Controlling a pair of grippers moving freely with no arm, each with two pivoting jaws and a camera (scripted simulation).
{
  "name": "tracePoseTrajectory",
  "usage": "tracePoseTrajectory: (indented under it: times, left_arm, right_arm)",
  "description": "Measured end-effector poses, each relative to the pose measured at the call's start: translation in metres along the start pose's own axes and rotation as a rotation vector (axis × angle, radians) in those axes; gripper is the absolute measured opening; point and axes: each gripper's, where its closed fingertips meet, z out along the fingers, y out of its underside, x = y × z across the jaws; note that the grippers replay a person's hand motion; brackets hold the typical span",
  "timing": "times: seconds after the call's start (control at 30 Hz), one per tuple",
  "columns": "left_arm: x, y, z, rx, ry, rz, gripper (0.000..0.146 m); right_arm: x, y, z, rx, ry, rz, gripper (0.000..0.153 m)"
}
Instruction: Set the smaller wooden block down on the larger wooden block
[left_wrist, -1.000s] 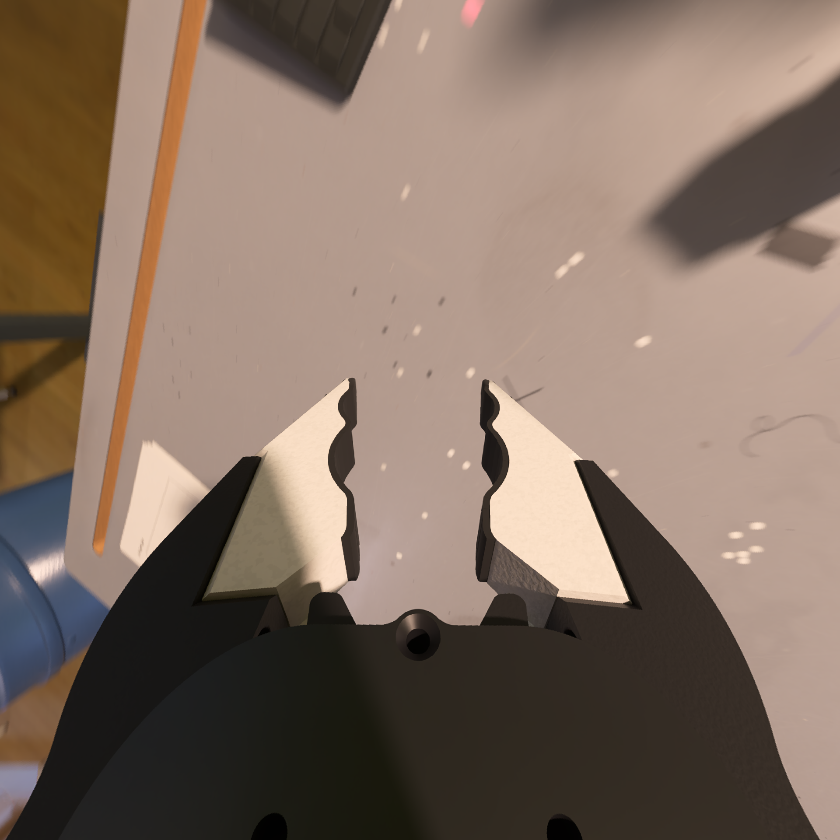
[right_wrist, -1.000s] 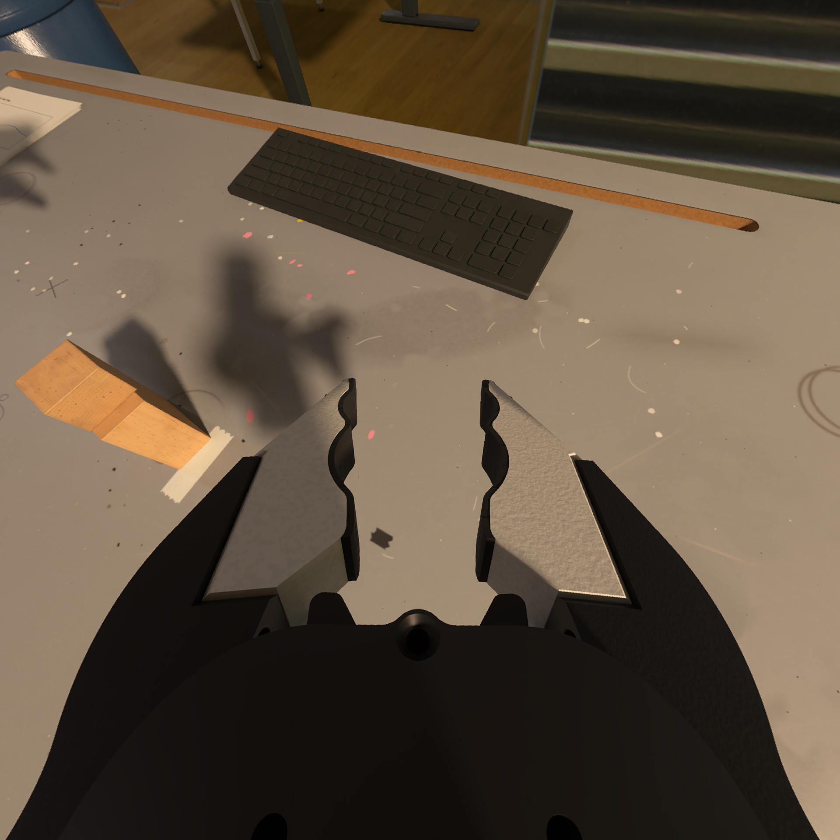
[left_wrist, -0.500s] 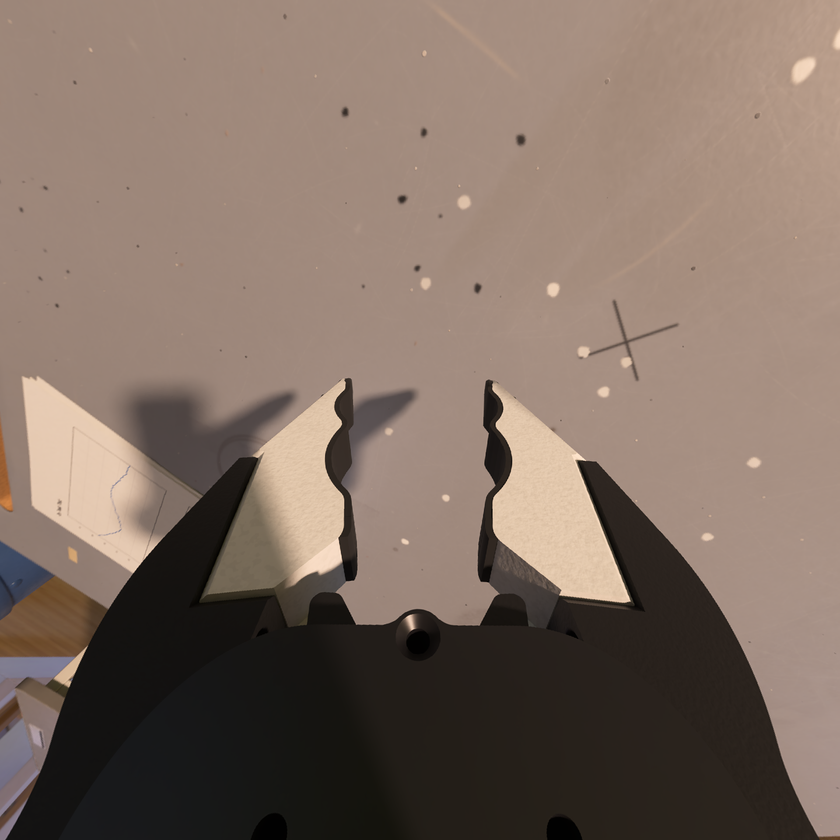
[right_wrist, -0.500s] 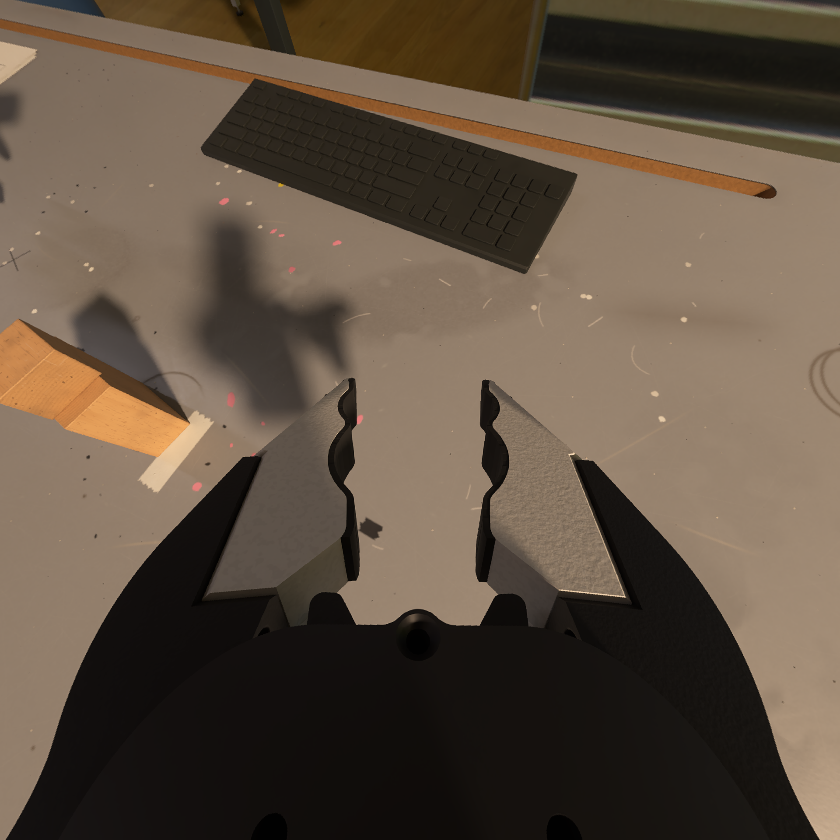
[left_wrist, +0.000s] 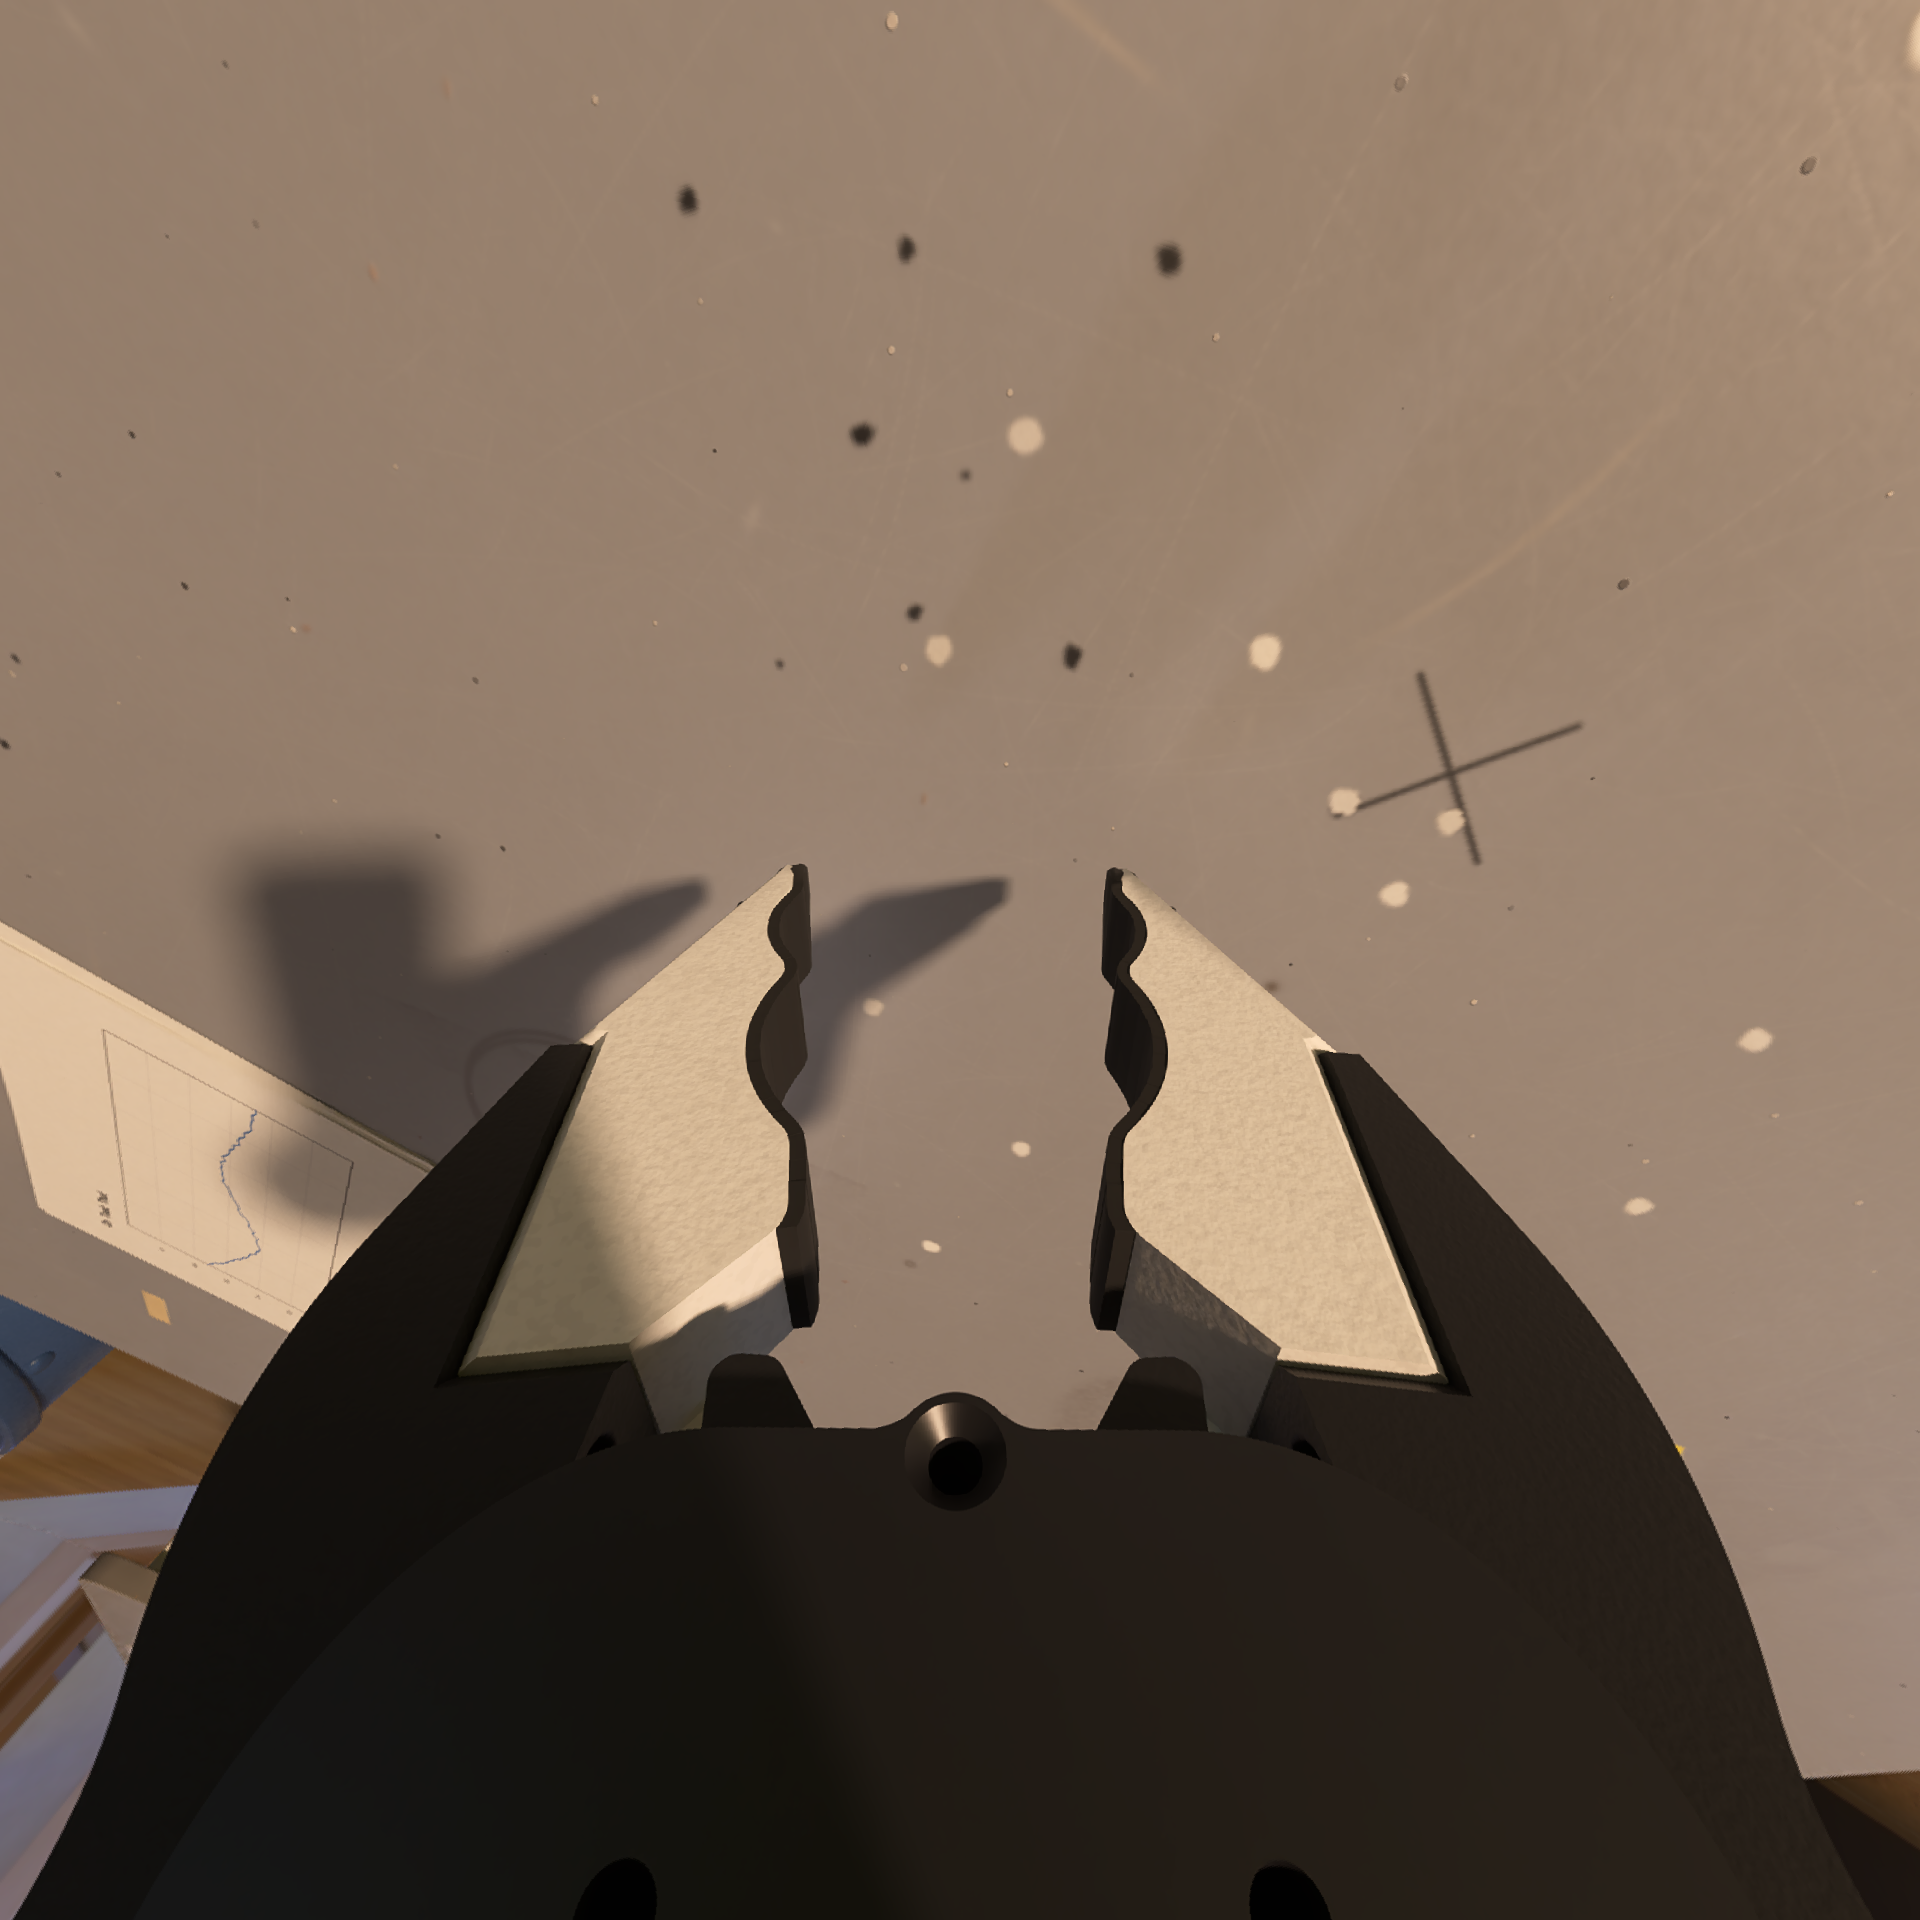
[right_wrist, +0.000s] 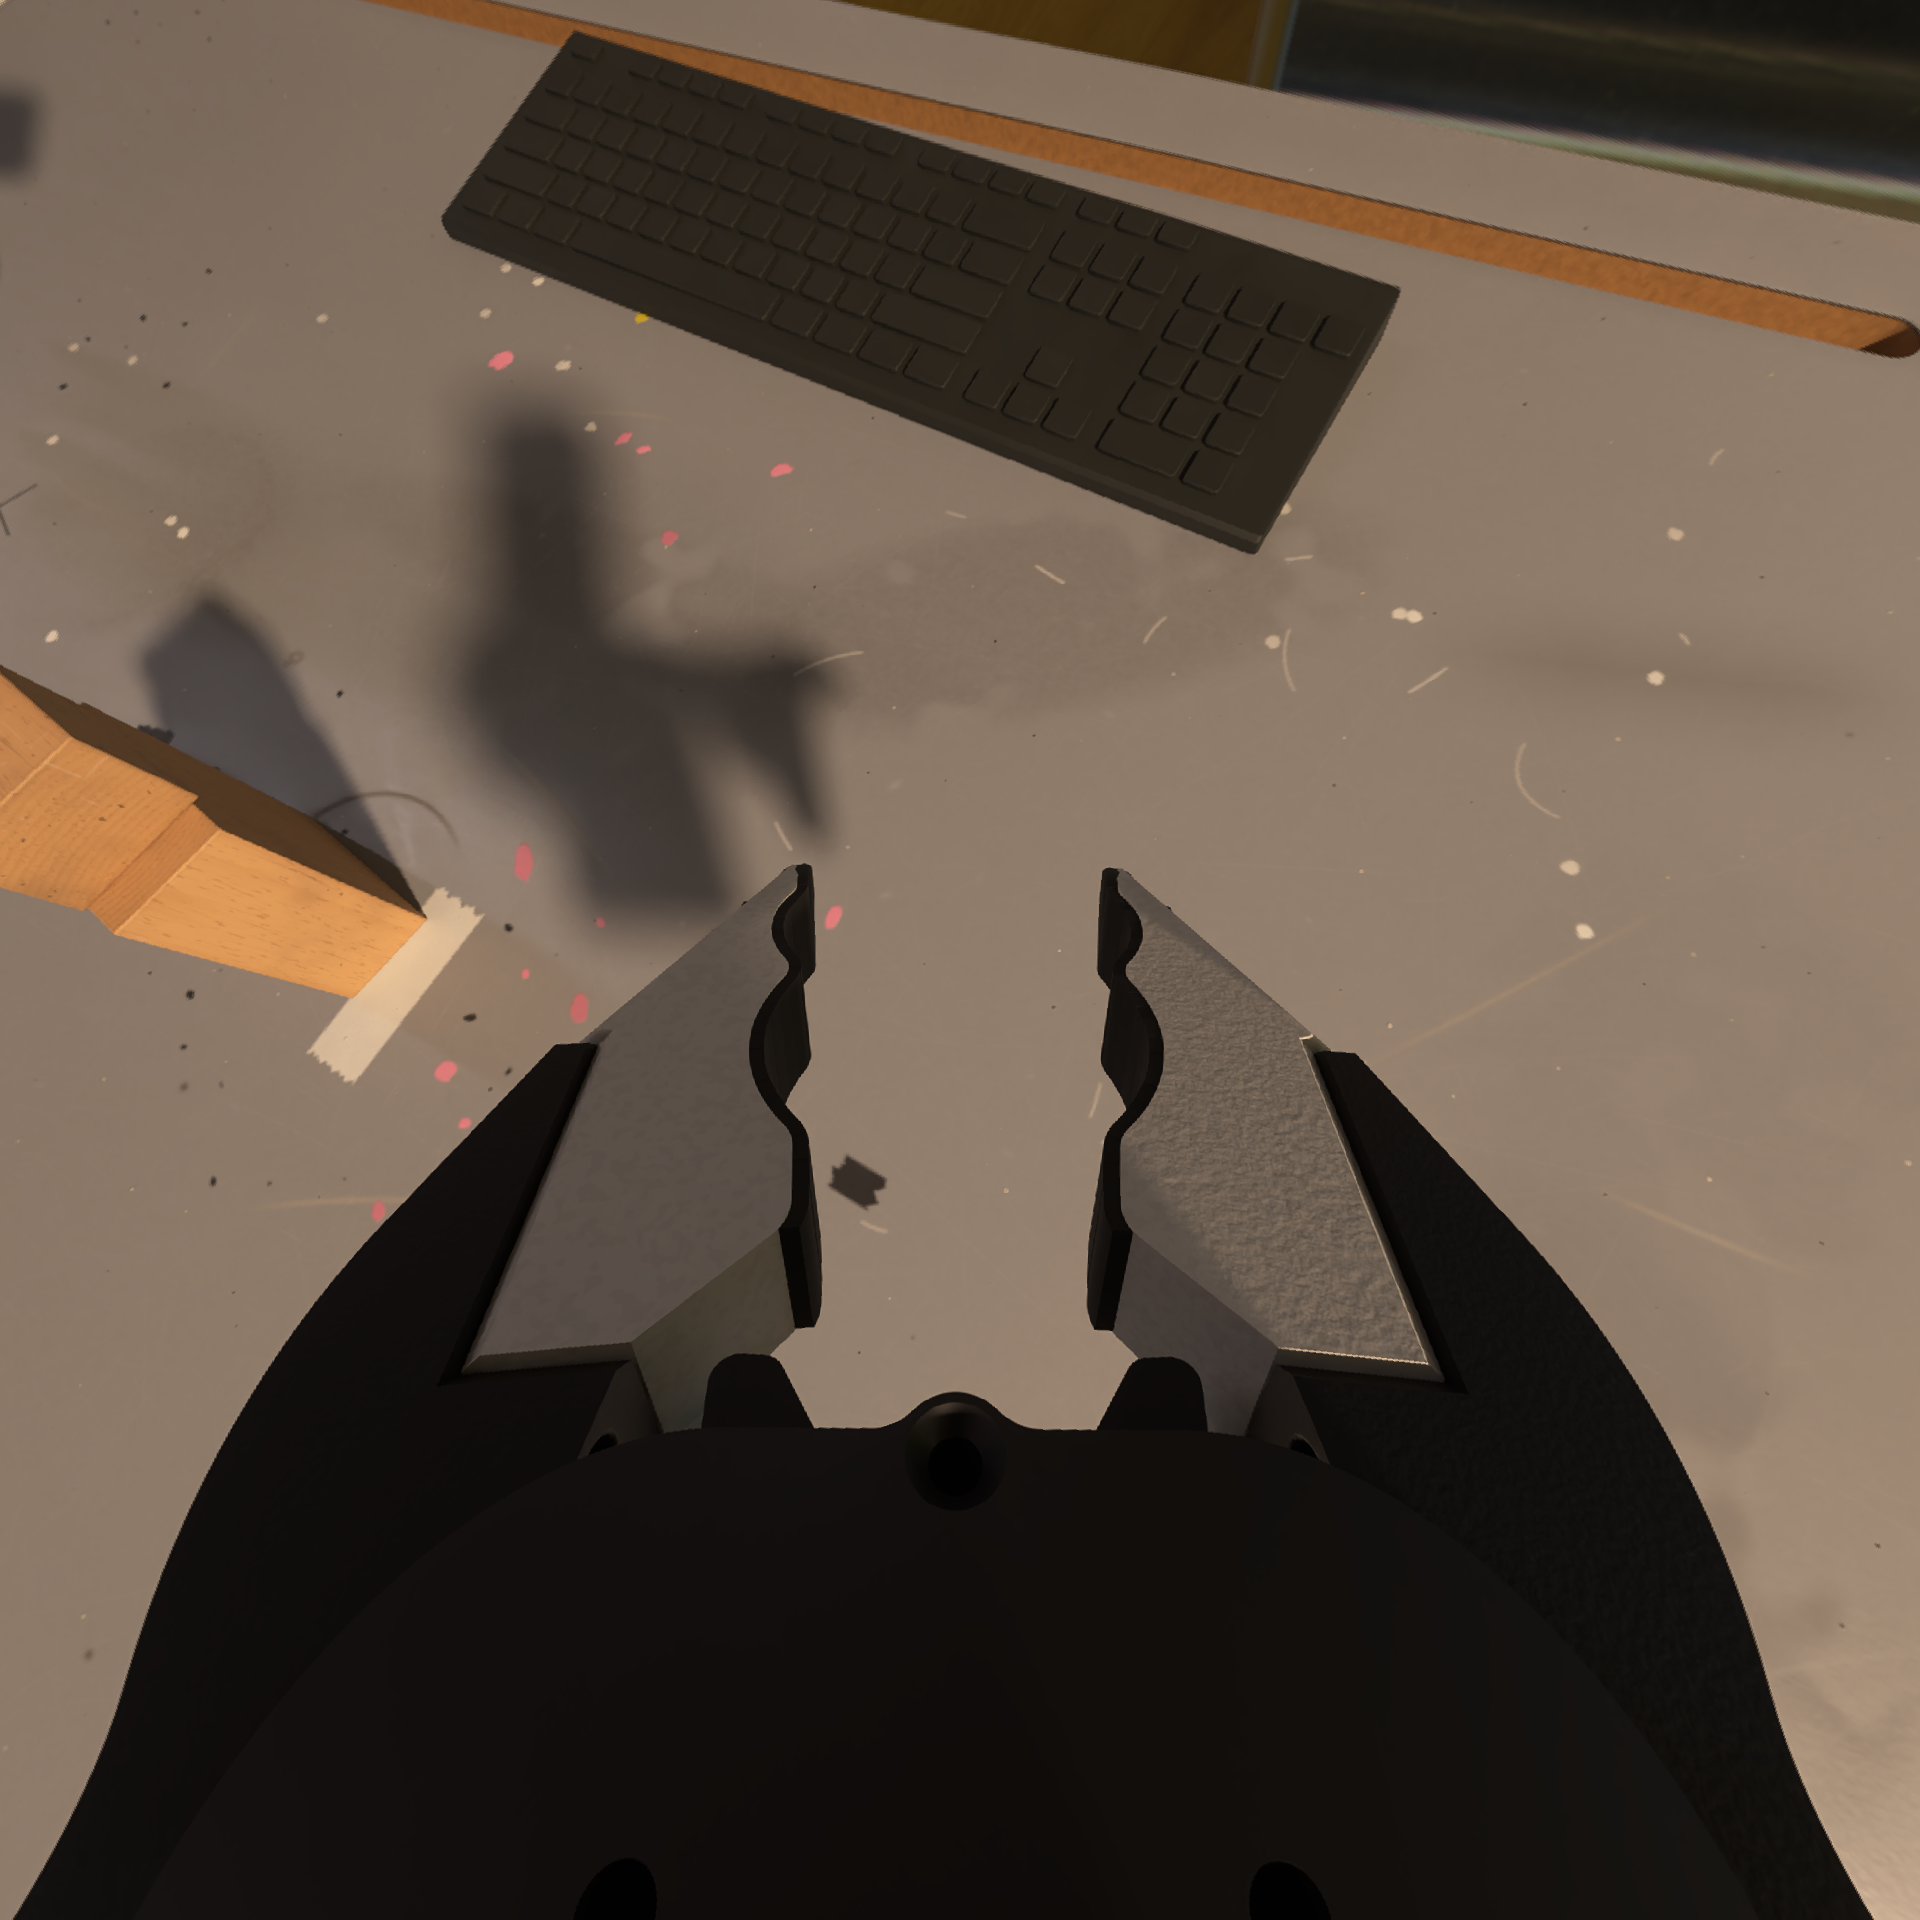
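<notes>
Near the bottom of the left wrist view, the left tongs (left_wrist: 954, 883) stand apart with nothing between them, above speckled grey bench (left_wrist: 623, 416). A printed sheet of paper (left_wrist: 156, 1122) lies at the lower left of that frame and a pen-drawn cross (left_wrist: 1455, 769) at the centre right; no wood shows there at all.

The right tongs (right_wrist: 956, 883) are likewise spread and empty over the bench. At the left edge of the right wrist frame sits a wooden block (right_wrist: 208, 862), its near end touching a strip of pale tape (right_wrist: 400, 987). It is cut off by the frame, so whether it is the smaller or larger block I cannot tell, and the other block is out of sight. Farther off, at upper centre, lies a dark keyboard (right_wrist: 935, 281).

The likely slip is grabbing the wrong block, or closing off-centre because the block sits at the frame's margin.
</notes>
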Motion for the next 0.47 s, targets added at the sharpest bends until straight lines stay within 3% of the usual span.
tracePoseTrajectory:
  times: [0.2,0.33,0.47]
  left_arm:
    - [0.006,0.003,0.003,-0.030,0.033,-0.002,0.061]
    - [0.008,0.007,0.000,-0.019,0.051,0.009,0.055]
    - [0.017,0.011,0.001,-0.035,0.047,0.041,0.061]
  right_arm:
    - [-0.006,0.007,0.010,-0.036,-0.016,-0.011,0.055]
    - [-0.008,0.010,0.014,-0.051,-0.023,-0.017,0.055]
    - [-0.011,0.011,0.014,-0.045,-0.037,-0.009,0.055]
